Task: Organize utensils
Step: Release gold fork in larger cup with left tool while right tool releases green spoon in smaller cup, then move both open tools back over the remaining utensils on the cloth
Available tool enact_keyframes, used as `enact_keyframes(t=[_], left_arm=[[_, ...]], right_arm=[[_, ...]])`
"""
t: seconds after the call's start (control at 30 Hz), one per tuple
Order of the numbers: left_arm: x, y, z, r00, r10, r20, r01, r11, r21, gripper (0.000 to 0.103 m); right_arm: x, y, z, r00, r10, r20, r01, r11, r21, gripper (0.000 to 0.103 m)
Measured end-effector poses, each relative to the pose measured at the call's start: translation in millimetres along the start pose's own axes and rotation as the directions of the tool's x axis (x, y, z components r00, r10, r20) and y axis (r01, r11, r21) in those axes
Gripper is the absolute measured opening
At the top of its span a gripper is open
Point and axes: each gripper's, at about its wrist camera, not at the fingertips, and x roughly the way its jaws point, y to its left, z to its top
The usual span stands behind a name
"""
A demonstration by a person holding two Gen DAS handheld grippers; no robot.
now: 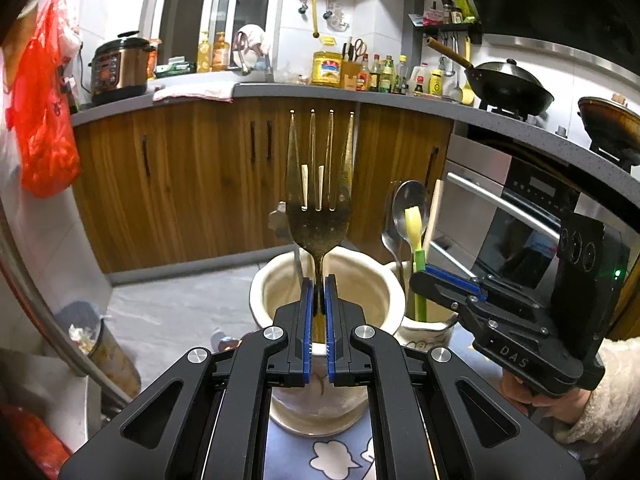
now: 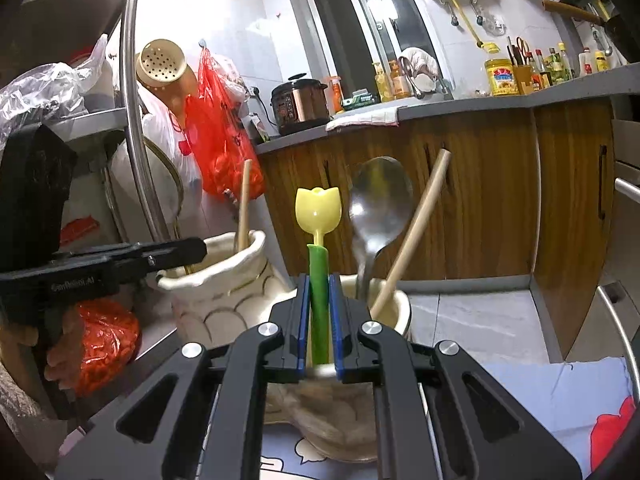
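A: From the left wrist, what is showing?

B: The left gripper [image 1: 319, 292] is clamping its blue ribbed pads on the thin neck of a tarnished metal fork [image 1: 319, 216], tines pointing up, above a glazed cream ceramic holder [image 1: 320, 360]. The right gripper [image 1: 424, 276], black with "DAS" reading on its body, is pinching a green stem beside a second holder [image 1: 424, 328].

A: And the right wrist?

B: The right gripper [image 2: 319, 296] is squeezing the green handle of a plastic tulip spoon [image 2: 318, 212] with a yellow flower-shaped bowl, standing in the near holder [image 2: 396, 308] alongside a shiny steel spoon [image 2: 380, 200], blurred, and a wooden chopstick [image 2: 412, 236]. The writing on the left gripper [image 2: 200, 246] is looking too smeared to read.
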Motion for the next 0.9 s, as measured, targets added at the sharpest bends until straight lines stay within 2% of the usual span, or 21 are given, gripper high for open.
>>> enact_keyframes(t=[0.37, 0.4, 0.43, 0.53, 0.63, 0.73, 0.8, 0.87, 0.9], left_arm=[[1, 0, -2, 1.000, 0.008, -0.004, -0.008, 1.000, 0.007, 0.006], [1, 1, -2, 1.000, 0.011, -0.004, -0.011, 1.000, 0.004, 0.007], [1, 2, -2, 1.000, 0.011, -0.002, -0.011, 1.000, 0.002, 0.013], [-2, 2, -2, 1.000, 0.013, 0.009, -0.013, 1.000, 0.002, 0.022], [-4, 1, -1, 1.000, 0.013, 0.010, -0.013, 1.000, 0.003, 0.028], [-12, -1, 3, 1.000, 0.022, 0.009, -0.022, 1.000, 0.005, 0.034], [-21, -6, 5, 0.999, 0.029, 0.017, -0.029, 1.000, 0.011, 0.038], [-30, -10, 7, 0.999, 0.034, 0.016, -0.034, 0.999, 0.011, 0.044], [-35, -12, 7, 0.999, 0.036, 0.015, -0.036, 0.999, 0.012, 0.045]], right_arm=[[-1, -6, 2, 1.000, 0.009, -0.018, -0.008, 0.999, 0.037, 0.011], [-1, -6, 3, 1.000, 0.010, -0.014, -0.009, 0.999, 0.036, 0.011], [-2, -5, 3, 1.000, 0.011, -0.013, -0.010, 0.999, 0.036, 0.012], [-4, -5, 5, 1.000, 0.012, -0.007, -0.012, 0.999, 0.044, 0.022], [-4, -4, 8, 1.000, 0.008, -0.012, -0.007, 0.999, 0.051, 0.024], [-10, -2, 13, 1.000, -0.004, -0.024, 0.005, 0.998, 0.055, 0.042], [-20, 0, 20, 1.000, -0.014, -0.026, 0.016, 0.998, 0.062, 0.046], [-36, 2, 27, 0.999, -0.032, -0.026, 0.034, 0.997, 0.072, 0.059], [-43, 3, 29, 0.999, -0.040, -0.029, 0.043, 0.996, 0.078, 0.061]])
